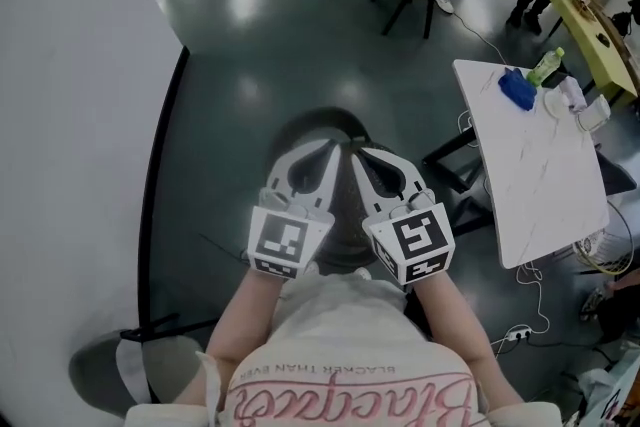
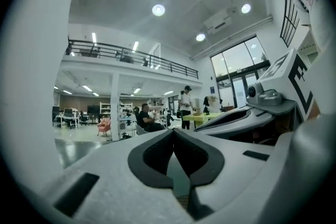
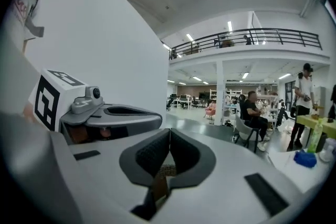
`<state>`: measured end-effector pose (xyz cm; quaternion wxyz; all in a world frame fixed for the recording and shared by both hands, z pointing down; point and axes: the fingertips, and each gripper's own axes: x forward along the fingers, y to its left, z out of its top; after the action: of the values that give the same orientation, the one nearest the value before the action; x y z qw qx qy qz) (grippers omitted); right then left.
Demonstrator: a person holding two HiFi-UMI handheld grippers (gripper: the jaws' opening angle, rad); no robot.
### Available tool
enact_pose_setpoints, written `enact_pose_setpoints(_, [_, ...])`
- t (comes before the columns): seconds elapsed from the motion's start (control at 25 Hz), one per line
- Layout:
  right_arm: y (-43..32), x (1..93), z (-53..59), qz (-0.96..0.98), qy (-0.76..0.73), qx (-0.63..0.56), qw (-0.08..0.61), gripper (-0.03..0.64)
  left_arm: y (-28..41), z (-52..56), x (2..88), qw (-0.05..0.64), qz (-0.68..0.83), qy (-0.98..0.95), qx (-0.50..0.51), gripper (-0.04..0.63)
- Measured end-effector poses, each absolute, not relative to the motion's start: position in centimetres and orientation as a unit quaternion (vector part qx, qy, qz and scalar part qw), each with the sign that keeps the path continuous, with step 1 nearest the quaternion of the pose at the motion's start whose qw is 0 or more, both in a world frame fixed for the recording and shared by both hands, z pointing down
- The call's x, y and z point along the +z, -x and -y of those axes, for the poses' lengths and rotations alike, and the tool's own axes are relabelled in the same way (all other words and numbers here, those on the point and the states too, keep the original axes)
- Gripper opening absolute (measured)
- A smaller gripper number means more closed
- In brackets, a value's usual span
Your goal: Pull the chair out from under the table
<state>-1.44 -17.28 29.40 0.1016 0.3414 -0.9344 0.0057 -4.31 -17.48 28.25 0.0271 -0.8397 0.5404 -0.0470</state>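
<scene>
A dark, glossy floor (image 1: 260, 35) fills the head view, bounded on the left by a curved white wall (image 1: 70, 115). At right stands a white bench (image 1: 540, 175), its black legs showing beneath the near edge. The chair (image 1: 320, 127) (only a rounded grey seat shows, the rest covered by the tools) sits on open floor to the left of the bench, clear of its top and directly below the person's hands. Both tools are held side by side, close together above the chair, each with its marker cube (image 1: 288, 240) towards the person. The left tool (image 2: 173, 132) is clenched, its dark pads meeting at the tips with nothing between them. The right tool (image 3: 169, 132) is likewise clenched and grasps nothing. At the far end of the bench lie a crumpled blue item (image 1: 517, 90) and a green bottle (image 1: 545, 67). A white cable (image 1: 530, 305) trails across the floor near the bench.
</scene>
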Motion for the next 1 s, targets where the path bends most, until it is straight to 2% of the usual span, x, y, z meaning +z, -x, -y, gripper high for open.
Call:
enact_pose_setpoints(0.32, [-0.1,27.5,17.4,0.929,-0.366,-0.019,0.041,0.003,2.7,17.6,26.4,0.051,-0.538,0.841,-0.015,0.005])
enact_pose_setpoints(1.0, [-0.9,27.8,16.7,0.925,-0.378,-0.02,0.041,0.003,1.7,17.1,26.9,0.036,-0.524,0.851,-0.009,0.005])
